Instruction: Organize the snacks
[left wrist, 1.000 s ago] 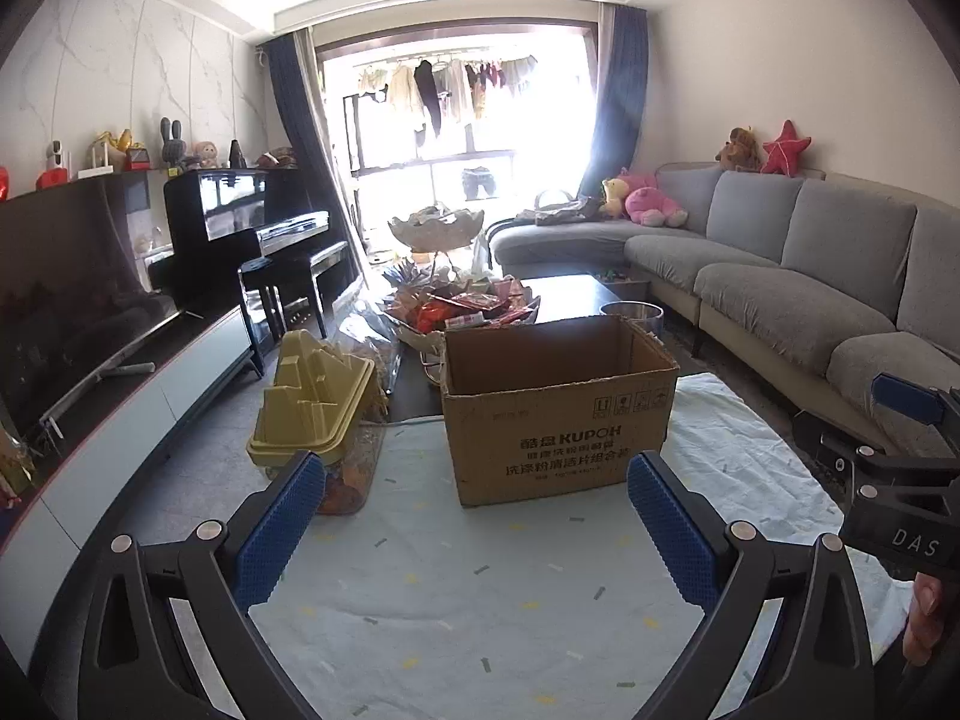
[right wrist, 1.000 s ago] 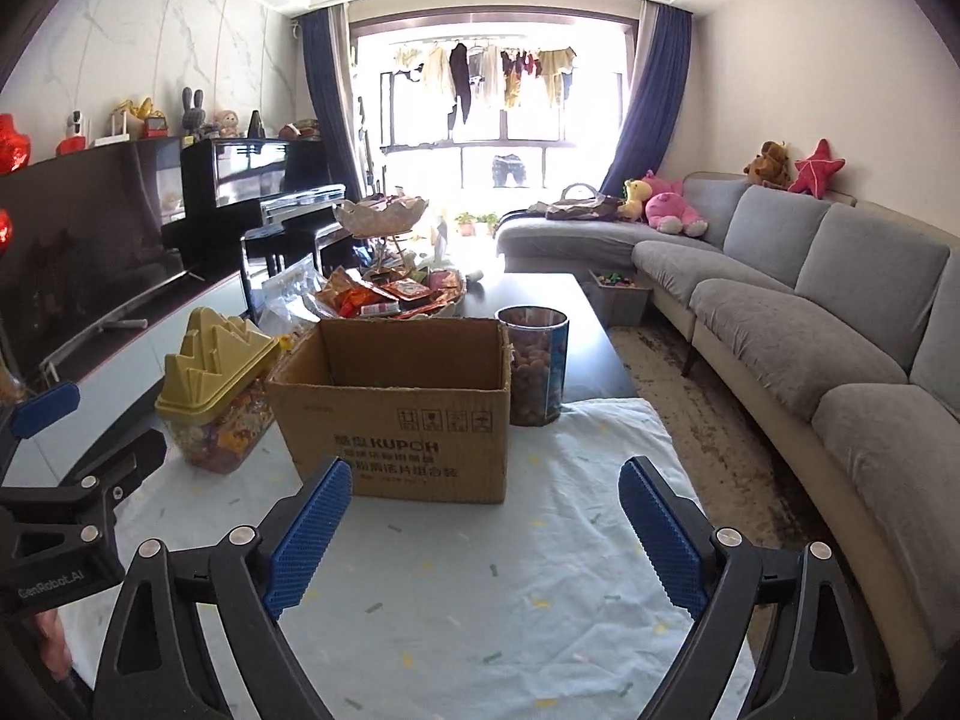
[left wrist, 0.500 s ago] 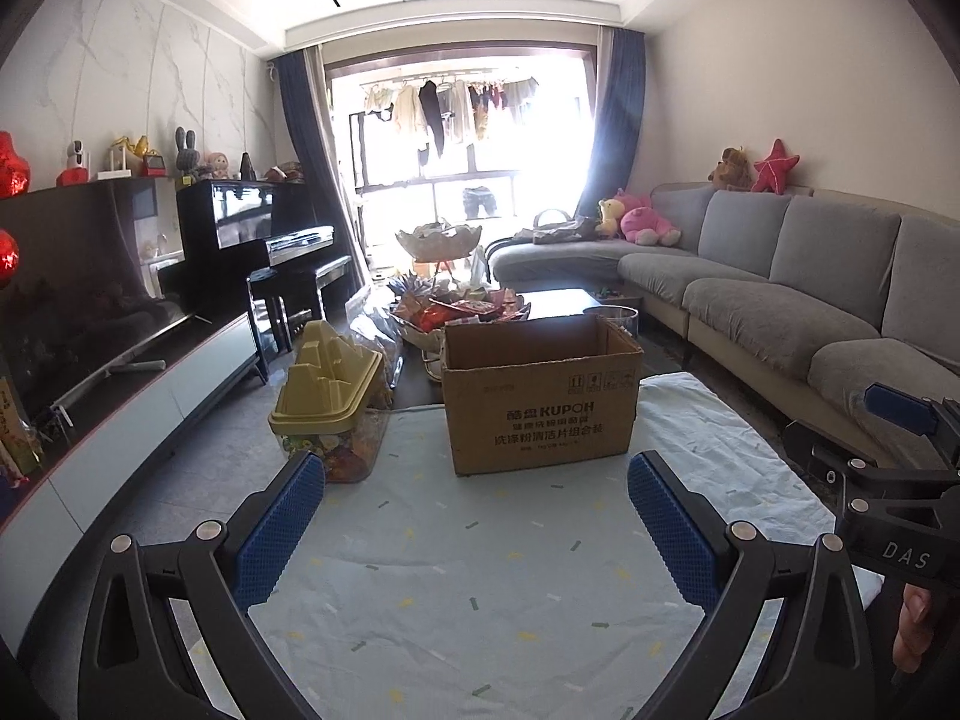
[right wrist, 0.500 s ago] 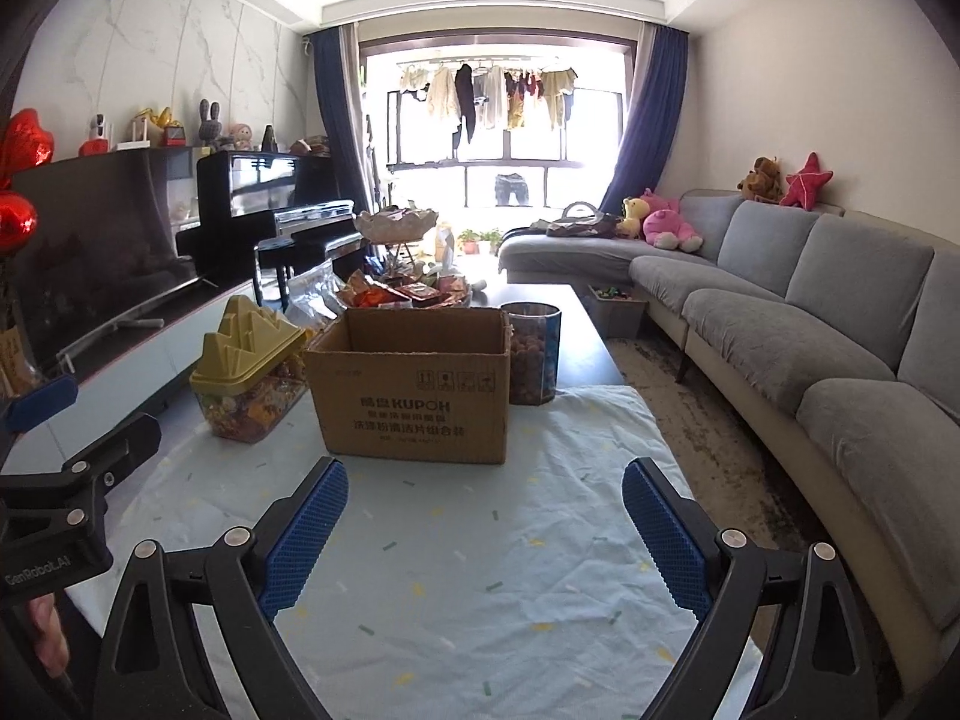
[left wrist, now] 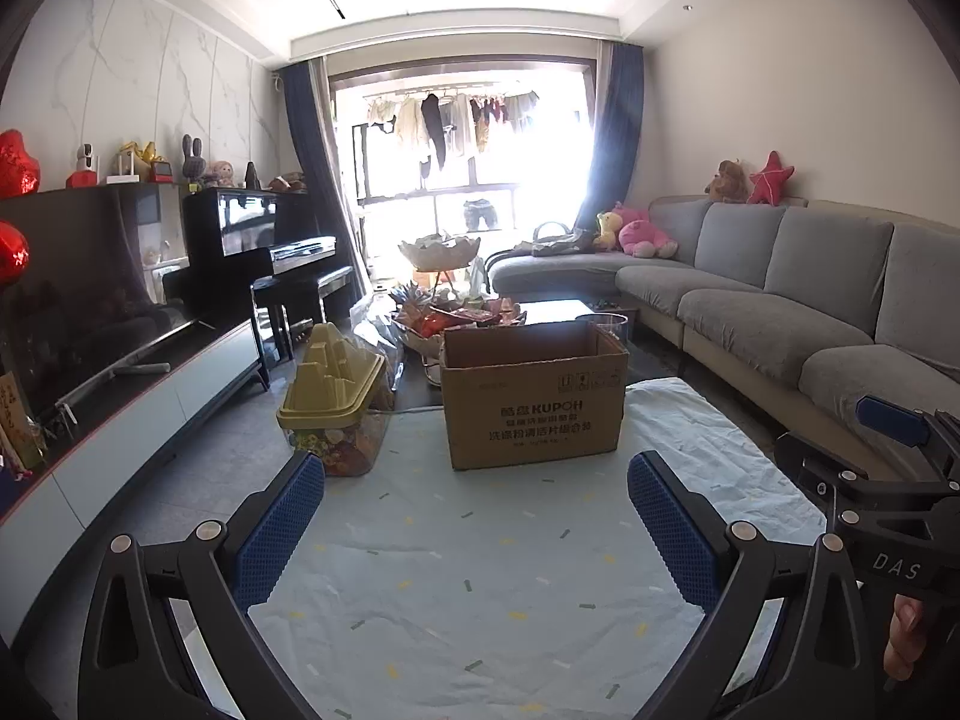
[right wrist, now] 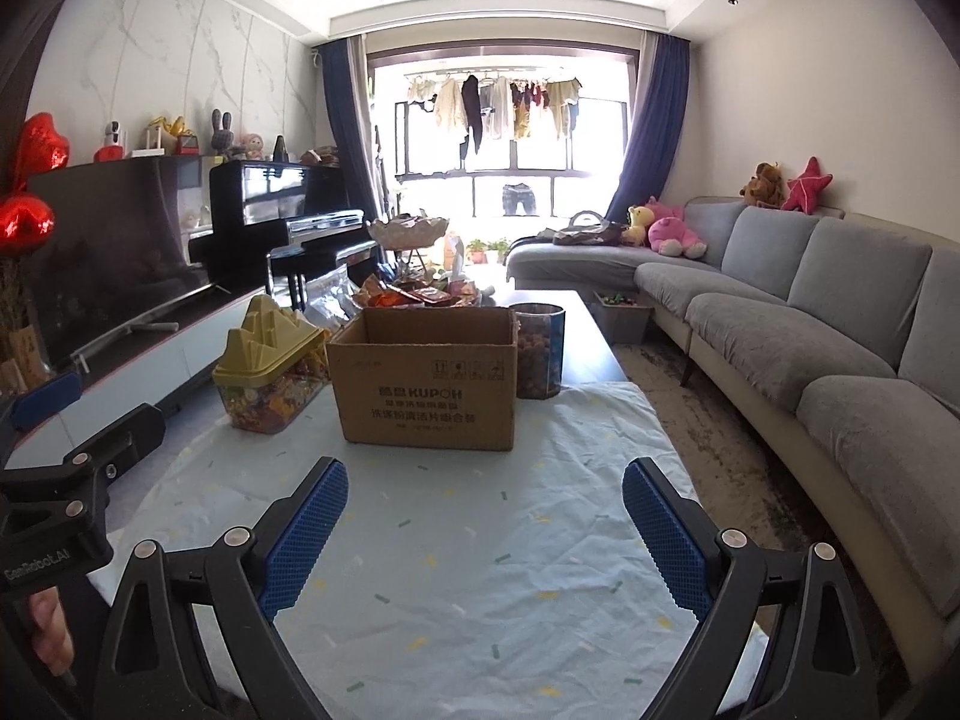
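Note:
An open brown cardboard box (left wrist: 533, 401) (right wrist: 427, 381) stands on the pale blue cloth (left wrist: 480, 540) (right wrist: 480, 540). Left of it is a clear snack tub with a yellow lid (left wrist: 333, 402) (right wrist: 270, 372). Right of the box is a clear jar of snacks (right wrist: 541, 349) (left wrist: 601, 321). A pile of snack packets (left wrist: 459, 317) (right wrist: 414, 295) lies behind the box. My left gripper (left wrist: 477, 525) is open and empty, well short of the box. My right gripper (right wrist: 485, 531) is open and empty, also short of the box.
A grey sofa (left wrist: 810, 300) (right wrist: 810, 312) runs along the right. A TV console (left wrist: 108, 420) and a black piano (left wrist: 258, 252) line the left. The dark coffee table (right wrist: 585, 330) extends beyond the cloth. A tiered fruit bowl (left wrist: 439, 252) stands behind the snacks.
Both grippers have pulled back and risen from the box, which now looks smaller and farther off. Both stay open and empty.

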`<state>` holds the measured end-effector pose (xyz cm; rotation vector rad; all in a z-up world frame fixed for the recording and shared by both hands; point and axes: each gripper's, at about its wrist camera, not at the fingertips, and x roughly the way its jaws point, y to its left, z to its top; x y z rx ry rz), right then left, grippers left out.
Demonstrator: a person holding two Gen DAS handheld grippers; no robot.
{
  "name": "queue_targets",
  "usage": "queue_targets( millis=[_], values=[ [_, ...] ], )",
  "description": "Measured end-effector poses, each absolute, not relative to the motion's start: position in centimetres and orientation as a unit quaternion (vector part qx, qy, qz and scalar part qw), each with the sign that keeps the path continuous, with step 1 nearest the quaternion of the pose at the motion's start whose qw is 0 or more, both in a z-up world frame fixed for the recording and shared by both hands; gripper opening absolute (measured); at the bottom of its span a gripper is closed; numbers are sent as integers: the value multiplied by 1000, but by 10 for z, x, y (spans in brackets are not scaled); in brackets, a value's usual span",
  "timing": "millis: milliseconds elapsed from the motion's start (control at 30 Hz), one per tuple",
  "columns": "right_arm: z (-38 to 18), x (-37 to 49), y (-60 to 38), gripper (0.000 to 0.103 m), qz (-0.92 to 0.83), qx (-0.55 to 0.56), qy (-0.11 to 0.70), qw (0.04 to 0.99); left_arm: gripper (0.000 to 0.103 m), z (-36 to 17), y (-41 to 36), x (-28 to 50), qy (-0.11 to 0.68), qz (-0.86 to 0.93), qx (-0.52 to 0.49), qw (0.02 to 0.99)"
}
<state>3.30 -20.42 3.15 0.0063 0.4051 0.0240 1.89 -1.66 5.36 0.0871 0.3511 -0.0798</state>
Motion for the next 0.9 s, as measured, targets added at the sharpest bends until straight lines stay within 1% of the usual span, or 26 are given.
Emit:
queue_targets(
  millis=[900],
  values=[
    [28, 34, -205, 94, 13, 7, 208, 978, 103, 47, -14, 20, 174, -43, 31, 983]
  ],
)
